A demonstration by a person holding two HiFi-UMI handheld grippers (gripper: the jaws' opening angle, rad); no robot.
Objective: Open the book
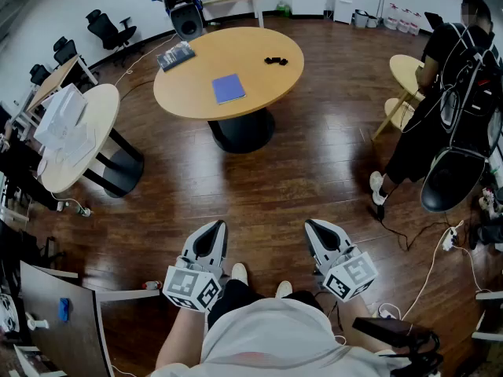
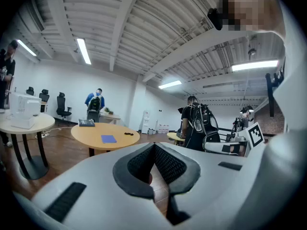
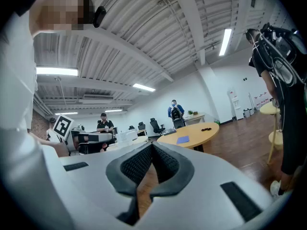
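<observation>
A blue book (image 1: 229, 88) lies closed on the round wooden table (image 1: 267, 77) far ahead of me; it also shows small in the left gripper view as the book (image 2: 109, 139) and in the right gripper view as the book (image 3: 183, 140). My left gripper (image 1: 212, 235) and right gripper (image 1: 317, 233) are held close to my body, over the floor, well short of the table. Both have their jaws shut with nothing between them. The left gripper (image 2: 154, 146) and right gripper (image 3: 151, 146) point roughly level towards the room.
A second book (image 1: 175, 55) and a small black object (image 1: 275, 60) lie on the same table. A round table with a white machine (image 1: 61, 116) stands left. A person with gear (image 1: 448, 93) stands right by a small table (image 1: 407, 73). Cables (image 1: 428, 242) cross the wooden floor.
</observation>
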